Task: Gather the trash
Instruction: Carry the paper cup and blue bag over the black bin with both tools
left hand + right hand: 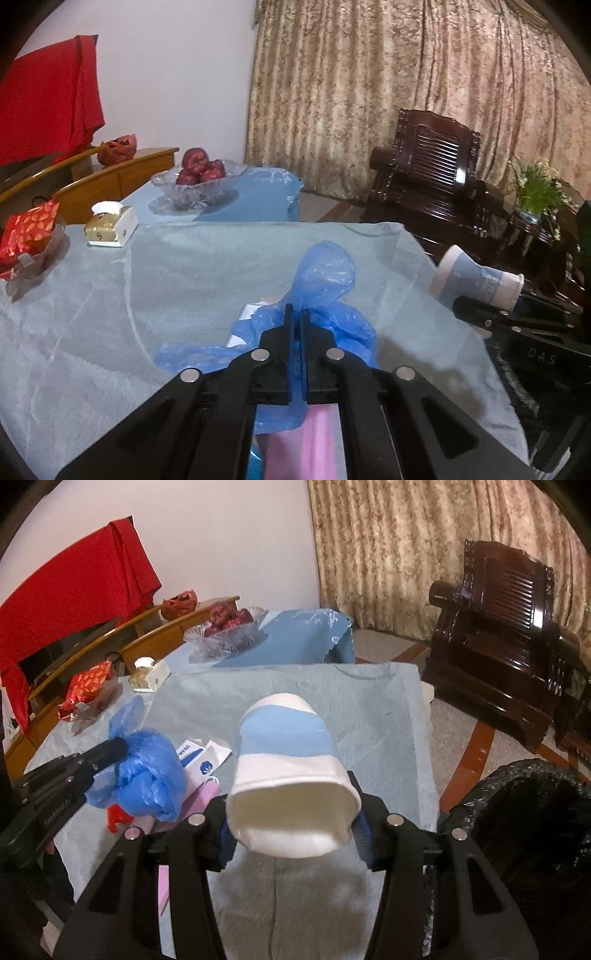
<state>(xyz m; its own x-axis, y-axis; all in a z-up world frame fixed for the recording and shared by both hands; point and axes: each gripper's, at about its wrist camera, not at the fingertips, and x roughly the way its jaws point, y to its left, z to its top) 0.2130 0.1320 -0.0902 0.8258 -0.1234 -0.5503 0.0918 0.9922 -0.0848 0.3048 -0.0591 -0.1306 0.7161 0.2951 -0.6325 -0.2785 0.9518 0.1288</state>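
Note:
My left gripper (297, 314) is shut on a crumpled blue plastic bag (325, 280) and holds it just above the table; it also shows in the right wrist view (147, 771). My right gripper (291, 805) is shut on a blue-and-white paper cup (288, 760), held on its side with the open end toward the camera. The cup also shows at the right of the left wrist view (476, 280). A white-and-blue wrapper (201, 758), a pink sheet (201, 794) and a red scrap (116, 816) lie on the table under the bag.
The table (184, 266) has a pale blue cloth. A glass bowl of red apples (199, 177), a tissue box (110, 225) and a red packet (27, 232) stand at the back left. A bin with a black liner (524, 830) stands to the right. A dark wooden armchair (502, 642) lies beyond.

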